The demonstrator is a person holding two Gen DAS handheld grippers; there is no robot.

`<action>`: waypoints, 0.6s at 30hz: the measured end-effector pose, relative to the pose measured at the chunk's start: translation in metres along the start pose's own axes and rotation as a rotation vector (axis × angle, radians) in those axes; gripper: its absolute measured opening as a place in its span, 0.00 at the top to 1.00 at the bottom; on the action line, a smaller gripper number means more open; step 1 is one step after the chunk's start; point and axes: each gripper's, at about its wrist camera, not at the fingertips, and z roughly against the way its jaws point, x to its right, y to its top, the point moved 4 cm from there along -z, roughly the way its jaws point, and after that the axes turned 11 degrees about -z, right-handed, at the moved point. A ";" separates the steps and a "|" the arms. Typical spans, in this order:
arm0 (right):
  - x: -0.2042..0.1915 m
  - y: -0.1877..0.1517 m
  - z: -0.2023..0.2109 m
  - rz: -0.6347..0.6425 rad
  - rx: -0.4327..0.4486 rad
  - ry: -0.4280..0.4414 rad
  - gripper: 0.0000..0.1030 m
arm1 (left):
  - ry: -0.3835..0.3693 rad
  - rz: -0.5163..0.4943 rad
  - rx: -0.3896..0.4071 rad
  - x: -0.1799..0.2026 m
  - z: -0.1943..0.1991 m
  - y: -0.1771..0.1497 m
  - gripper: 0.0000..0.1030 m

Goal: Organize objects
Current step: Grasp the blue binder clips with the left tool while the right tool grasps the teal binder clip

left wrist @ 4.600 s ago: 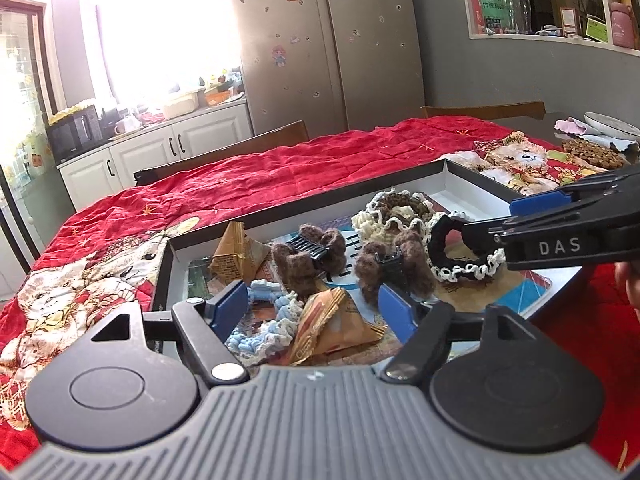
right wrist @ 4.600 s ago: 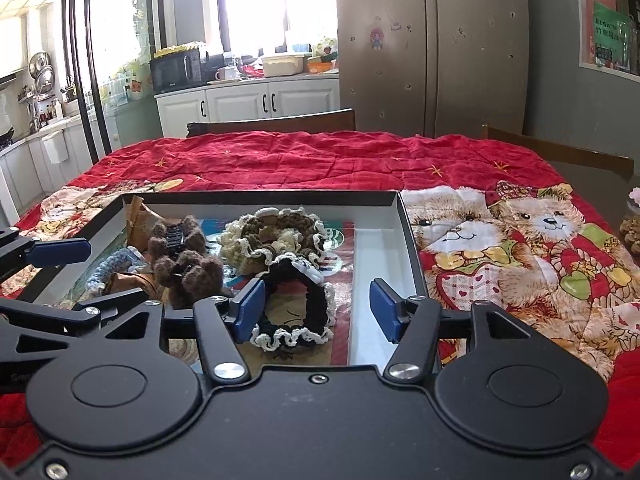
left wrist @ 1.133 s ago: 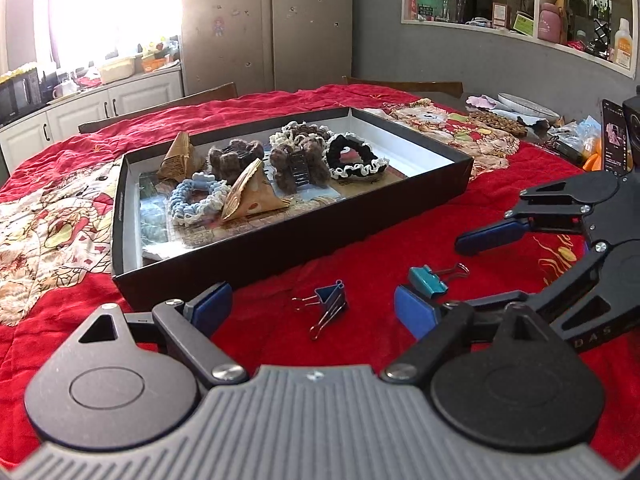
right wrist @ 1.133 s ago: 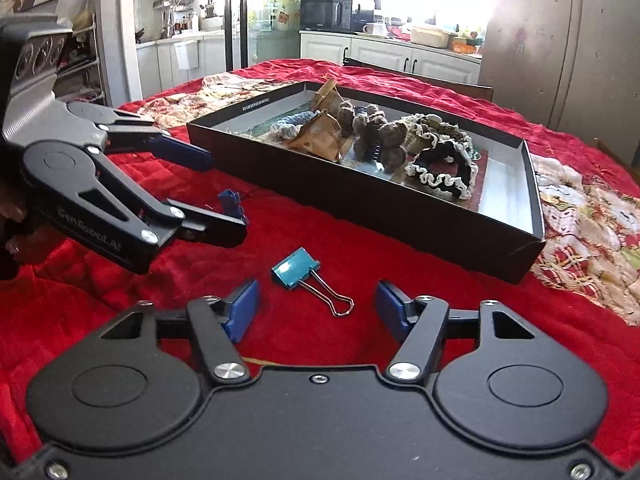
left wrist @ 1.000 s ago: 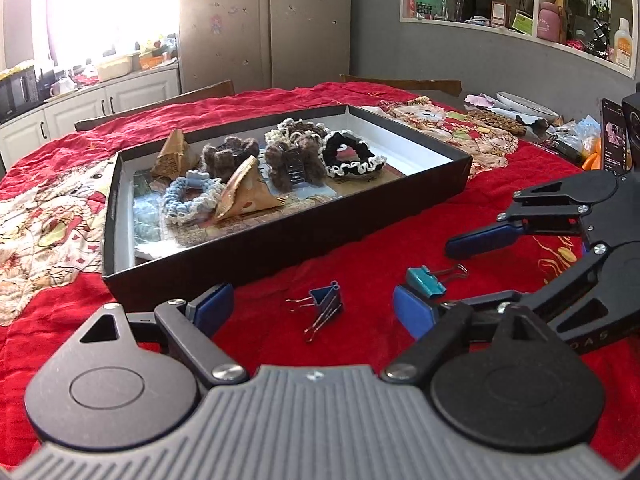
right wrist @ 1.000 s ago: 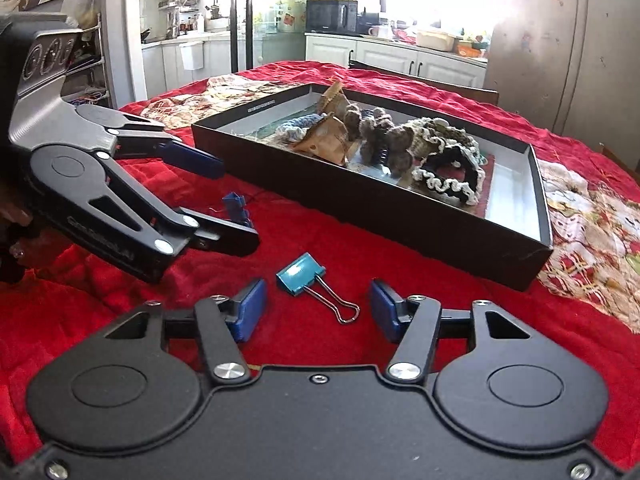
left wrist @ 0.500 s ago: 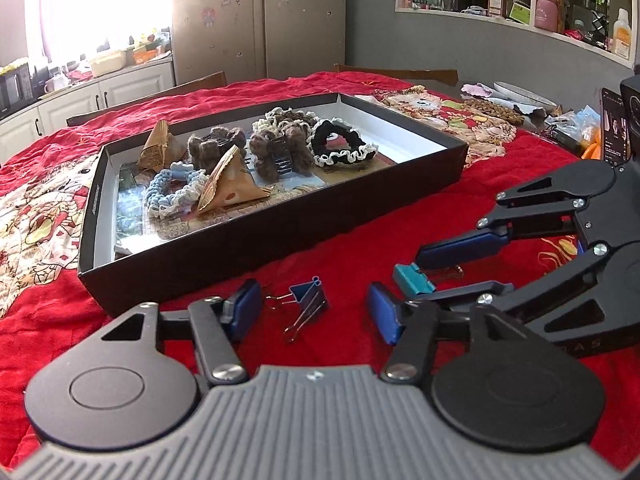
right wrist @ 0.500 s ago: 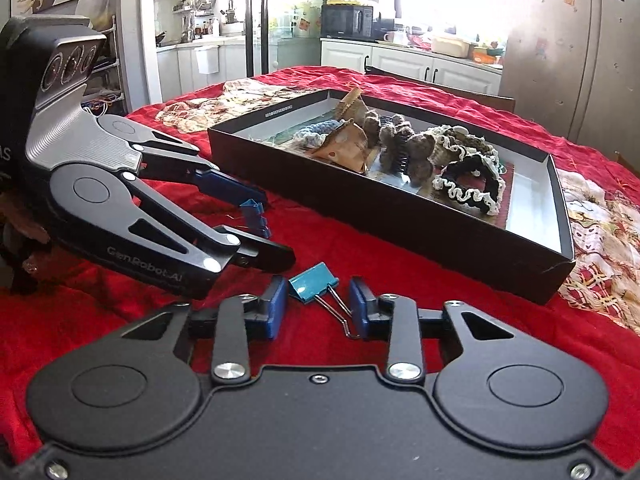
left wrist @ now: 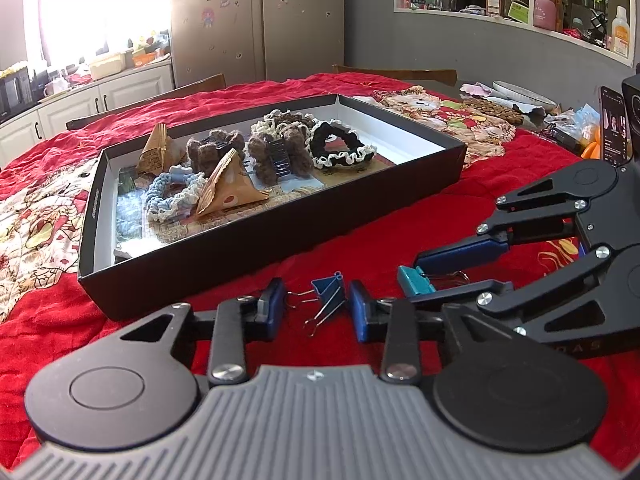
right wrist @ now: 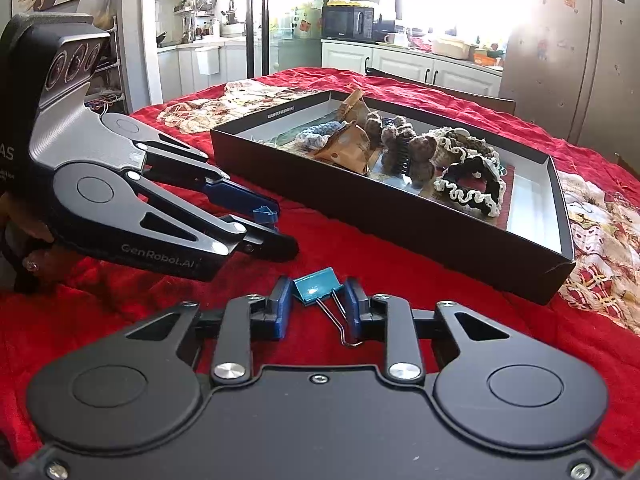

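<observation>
A black box (left wrist: pixel 100 264) on the red cloth holds scrunchies, brown fluffy hair claws and paper cones. A dark blue binder clip (left wrist: pixel 329 286) lies on the cloth in front of it, between the fingers of my left gripper (left wrist: pixel 316 300), which are narrowed around it with small gaps left. A teal binder clip (right wrist: pixel 318 285) sits between the pads of my right gripper (right wrist: pixel 316 300), which touch its body. In the left wrist view the teal clip (left wrist: pixel 412 278) shows between the right fingers.
The box (right wrist: pixel 400 216) stands just beyond both clips. A phone (left wrist: pixel 614 124), plates and clutter sit at the far right of the table. Chairs and kitchen cabinets lie behind.
Both grippers came from the box to the cloth, lowered over the clips and narrowed. The right pads have come against the teal clip; the left fingers have drawn close around the blue one.
</observation>
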 end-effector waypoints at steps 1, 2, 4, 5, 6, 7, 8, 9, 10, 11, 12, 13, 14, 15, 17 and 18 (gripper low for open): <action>0.000 0.000 0.000 -0.002 0.000 0.000 0.74 | 0.000 0.000 0.001 0.000 0.000 0.000 0.63; 0.000 0.000 0.001 -0.003 0.001 0.000 0.74 | 0.001 0.000 0.002 0.000 0.001 0.000 0.63; 0.000 0.001 0.003 -0.006 0.002 -0.001 0.74 | 0.003 -0.001 0.003 0.000 0.002 0.000 0.63; 0.000 0.001 0.003 -0.006 0.003 -0.001 0.74 | 0.002 -0.002 0.005 0.000 0.003 0.001 0.63; 0.000 0.002 0.004 -0.005 0.005 -0.002 0.74 | 0.001 -0.002 0.007 0.000 0.004 0.001 0.63; 0.000 0.002 0.005 -0.006 0.007 -0.003 0.74 | 0.000 -0.001 0.011 0.000 0.005 0.002 0.63; 0.000 0.003 0.006 -0.007 0.010 -0.004 0.74 | -0.002 0.000 0.014 0.001 0.006 0.002 0.63; 0.000 0.003 0.007 -0.008 0.013 -0.005 0.74 | -0.003 0.000 0.017 0.001 0.008 0.003 0.63; 0.001 0.004 0.008 -0.009 0.017 -0.007 0.74 | -0.003 0.000 0.021 0.001 0.009 0.004 0.63; 0.000 0.006 0.010 -0.011 0.022 -0.006 0.74 | -0.003 0.001 0.026 0.001 0.011 0.005 0.63; 0.000 0.007 0.011 -0.012 0.027 -0.004 0.74 | -0.002 0.002 0.030 0.000 0.012 0.006 0.63; -0.001 0.009 0.013 -0.012 0.033 -0.001 0.74 | -0.001 0.005 0.034 0.000 0.014 0.007 0.63; -0.002 0.011 0.015 -0.008 0.041 0.000 0.74 | 0.001 0.007 0.037 -0.001 0.015 0.009 0.63; -0.003 0.013 0.017 -0.002 0.047 0.000 0.74 | 0.001 0.009 0.041 -0.001 0.017 0.010 0.63; -0.006 0.018 0.021 0.011 0.062 -0.001 0.74 | -0.001 0.015 0.053 -0.003 0.020 0.013 0.63; -0.007 0.020 0.023 0.013 0.068 -0.001 0.74 | -0.002 0.018 0.058 -0.004 0.022 0.015 0.63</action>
